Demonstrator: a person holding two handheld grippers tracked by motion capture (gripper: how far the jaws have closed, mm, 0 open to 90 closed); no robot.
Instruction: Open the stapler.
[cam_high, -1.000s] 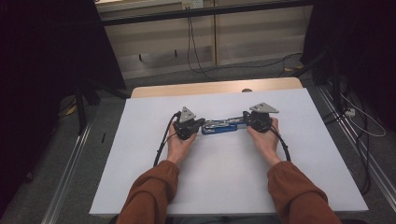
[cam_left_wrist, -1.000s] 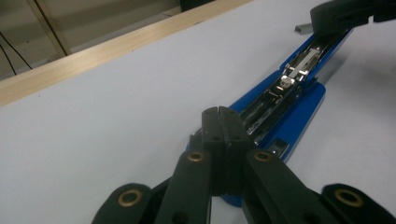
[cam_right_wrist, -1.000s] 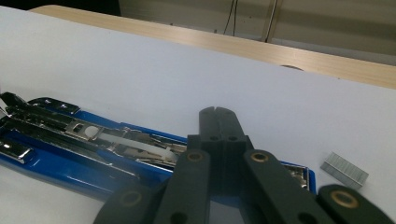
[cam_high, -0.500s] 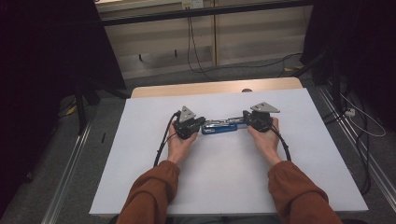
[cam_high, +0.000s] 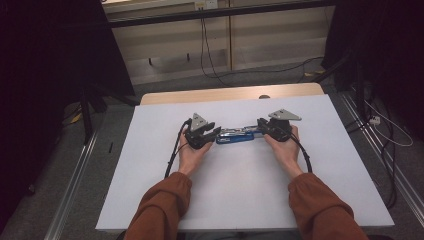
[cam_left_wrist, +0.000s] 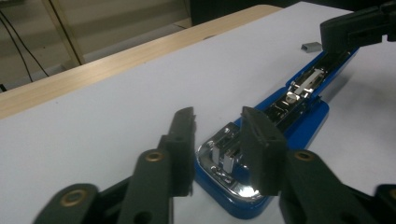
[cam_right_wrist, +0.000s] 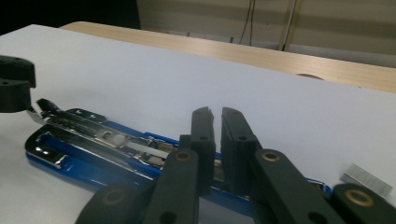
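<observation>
Ahead of my grippers the white table sheet (cam_high: 240, 190) gives way to a bare wooden strip (cam_high: 220, 94) along its far edge. Beyond that I see pale wall panels (cam_high: 260, 45) with black cables (cam_high: 206, 45) hanging down, grey floor (cam_high: 110, 135) either side, and dark curtains (cam_high: 45, 60) flanking. The light is dim.

open white sheet (cam_high: 240, 190) all round; only stapler (cam_high: 235, 135) and staple strip (cam_right_wrist: 365, 180) nearby

Rust-orange long sleeves (cam_high: 160, 205) on both forearms. Left gripper (cam_high: 206, 136) and right gripper (cam_high: 264, 127): matte black, brass-coloured pivot pins (cam_left_wrist: 152, 156), flat ribbed pads, grey triangular plate (cam_high: 199, 120) on top, black cable (cam_high: 174, 152) trailing toward 6 o'clock.
</observation>
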